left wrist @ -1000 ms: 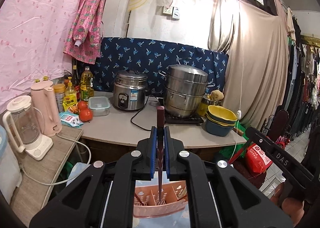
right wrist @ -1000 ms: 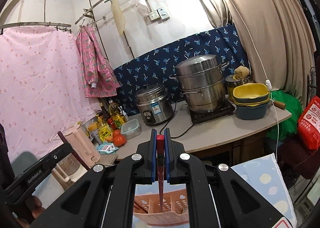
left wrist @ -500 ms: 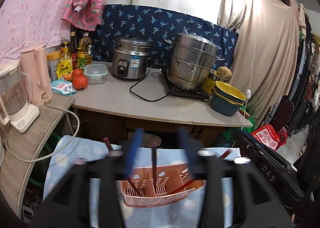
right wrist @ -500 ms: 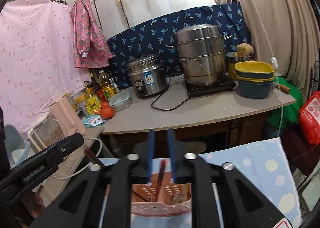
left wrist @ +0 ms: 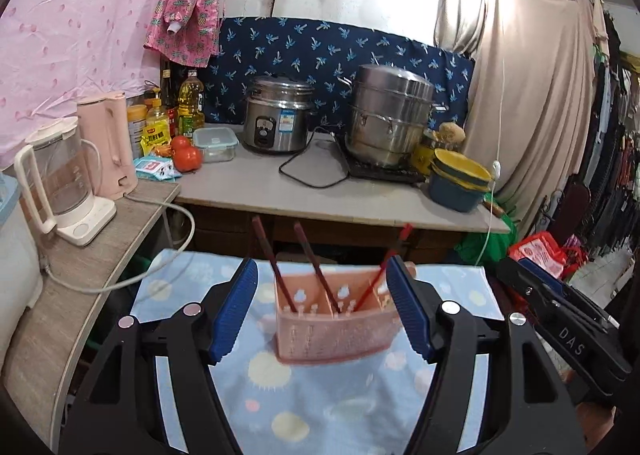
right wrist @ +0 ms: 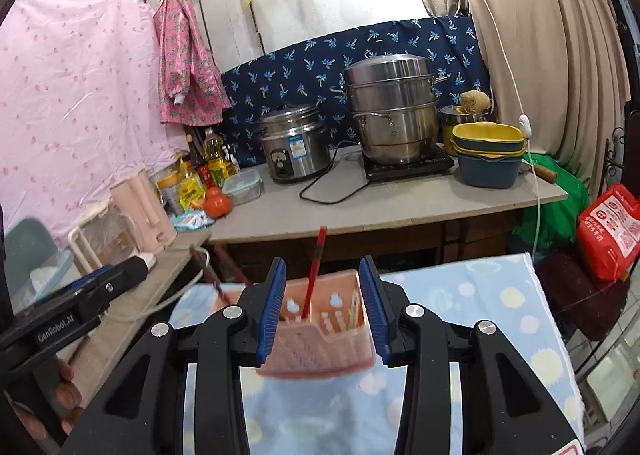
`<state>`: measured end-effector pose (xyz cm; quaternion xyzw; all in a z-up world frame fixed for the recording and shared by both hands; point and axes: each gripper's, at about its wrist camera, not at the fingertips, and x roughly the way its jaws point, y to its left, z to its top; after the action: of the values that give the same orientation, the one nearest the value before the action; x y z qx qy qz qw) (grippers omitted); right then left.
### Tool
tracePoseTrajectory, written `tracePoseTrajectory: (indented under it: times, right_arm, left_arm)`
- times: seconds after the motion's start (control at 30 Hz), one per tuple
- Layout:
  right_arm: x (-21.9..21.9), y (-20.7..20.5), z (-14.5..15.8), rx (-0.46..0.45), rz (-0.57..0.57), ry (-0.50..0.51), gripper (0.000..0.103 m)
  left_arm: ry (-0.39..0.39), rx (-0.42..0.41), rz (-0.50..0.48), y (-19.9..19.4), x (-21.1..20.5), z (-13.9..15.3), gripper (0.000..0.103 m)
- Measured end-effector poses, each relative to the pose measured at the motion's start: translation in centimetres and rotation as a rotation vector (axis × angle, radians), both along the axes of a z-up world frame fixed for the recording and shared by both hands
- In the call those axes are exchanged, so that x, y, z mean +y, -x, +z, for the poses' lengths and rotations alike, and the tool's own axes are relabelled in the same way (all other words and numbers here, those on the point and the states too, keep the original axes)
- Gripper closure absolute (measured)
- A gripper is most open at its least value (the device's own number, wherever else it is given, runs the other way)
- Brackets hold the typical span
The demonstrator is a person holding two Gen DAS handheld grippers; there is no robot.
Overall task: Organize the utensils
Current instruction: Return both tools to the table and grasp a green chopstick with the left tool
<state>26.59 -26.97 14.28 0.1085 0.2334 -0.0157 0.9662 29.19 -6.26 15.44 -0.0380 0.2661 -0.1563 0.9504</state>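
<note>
A pink slotted utensil caddy (left wrist: pixel 334 329) stands on a blue spotted cloth (left wrist: pixel 320 407). Two dark red chopsticks (left wrist: pixel 269 255) lean in its left slots, and a bright red chopstick (left wrist: pixel 386 265) leans at its right. My left gripper (left wrist: pixel 322 261) hangs open just in front of the caddy, holding nothing. In the right wrist view my right gripper (right wrist: pixel 323 260) frames the caddy (right wrist: pixel 320 339); its jaws are opening. The red chopstick (right wrist: pixel 315 269) stands free in the caddy beyond the pads, touching neither.
Behind the cloth runs a grey counter (left wrist: pixel 360 199) with a rice cooker (left wrist: pixel 276 117), a steel steamer (left wrist: pixel 390 115), stacked bowls (left wrist: pixel 460 179) and tomatoes (left wrist: pixel 186 153). On the left shelf stand a blender (left wrist: pixel 60 179) and pink kettle (left wrist: pixel 106 143), with a cable trailing.
Both grippers were shut on a chopstick each and have let go; the chopsticks now stand in the caddy. Both hands have sunk toward it.
</note>
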Motion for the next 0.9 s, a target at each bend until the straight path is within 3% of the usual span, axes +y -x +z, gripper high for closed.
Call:
tracePoseTrajectory:
  times: [0.1, 0.3, 0.57, 0.73, 0.9]
  right_arm:
    - [0.5, 3.9, -1.8, 0.042, 0.007, 0.021, 0.065]
    - [1.1, 12.1, -7.2, 0.184, 0.006, 0.046, 0.065]
    - [0.5, 21.3, -13.8, 0.331, -0.030, -0.019, 0.065]
    - [1.6, 25.3, -16.6, 0.374, -0.046, 0.027, 0.065]
    - [2.2, 27.7, -18.9, 0.422, -0.041, -0.015, 0.065]
  left_arm:
    - [-0.043, 0.017, -0.005, 3.6, 0.5, -1.6, 0.040]
    - [-0.100, 0.122, -0.033, 10.6, 2.1, -7.9, 0.040]
    - [-0.155, 0.264, -0.057, 19.3, 4.0, -15.5, 0.040]
    - [-0.168, 0.332, -0.101, 24.1, 4.9, -19.0, 0.040]
    - [-0.172, 0.394, -0.112, 26.7, 5.4, -22.0, 0.041]
